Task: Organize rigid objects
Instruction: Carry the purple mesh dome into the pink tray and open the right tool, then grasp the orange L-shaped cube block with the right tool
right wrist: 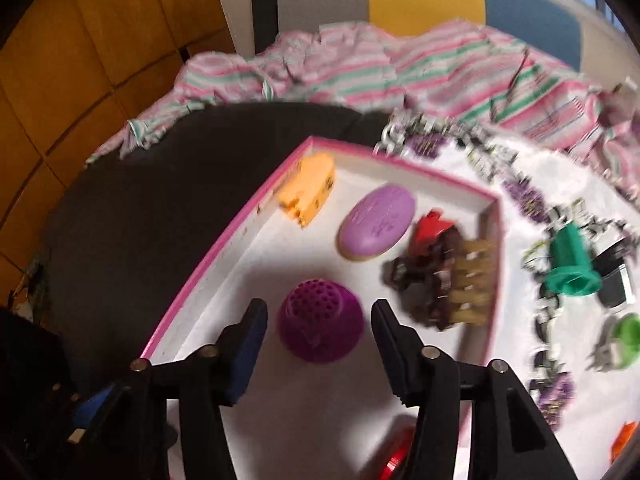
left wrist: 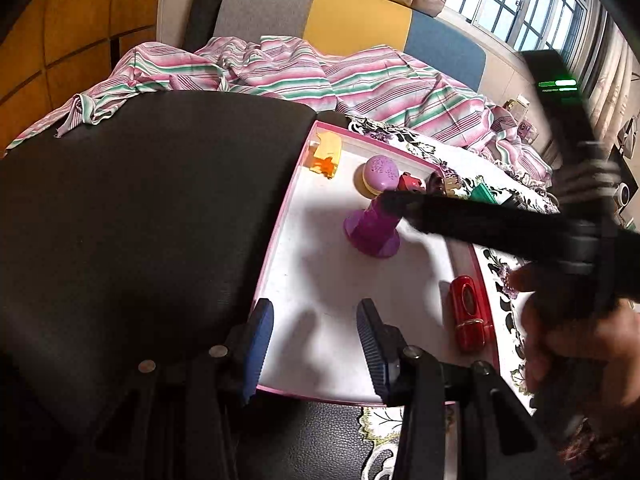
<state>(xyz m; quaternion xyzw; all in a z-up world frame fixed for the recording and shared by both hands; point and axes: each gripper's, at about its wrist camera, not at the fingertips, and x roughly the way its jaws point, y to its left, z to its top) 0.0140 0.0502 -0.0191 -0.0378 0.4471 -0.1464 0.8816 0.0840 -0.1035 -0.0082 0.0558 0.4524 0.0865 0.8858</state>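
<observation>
A striped sheet [left wrist: 280, 72] lies rumpled across the back, and in front of it a black cushion [left wrist: 140, 208] fills the left side. Beside the cushion sits the pink-rimmed tray [right wrist: 224, 240] on a floral cloth [right wrist: 560, 184].

In the tray, far corner, there's a yellow block [right wrist: 308, 188], then a lilac oval case [right wrist: 378, 222] next to it, and a red piece [right wrist: 432, 228] against a brown claw clip [right wrist: 444, 284] by the right wall. A red case [left wrist: 468, 312] lies along the near right wall.

And the purple cone [right wrist: 320, 324] stands upright on the tray floor, wide end down, perforated top facing up. The right gripper [right wrist: 320, 320] hangs right over it, jaws spread either side, pads clear of the cone, not touching. From the left wrist view, its dark finger reaches in across the cone's top.

The left gripper [left wrist: 316, 320] hovers over the tray's near edge, jaws apart, nothing between them.

Outside the tray on the cloth: a green cone [right wrist: 570, 264] just beside a black piece [right wrist: 612, 276], and a light green thing [right wrist: 624, 340] nearer, too blurred to name.
</observation>
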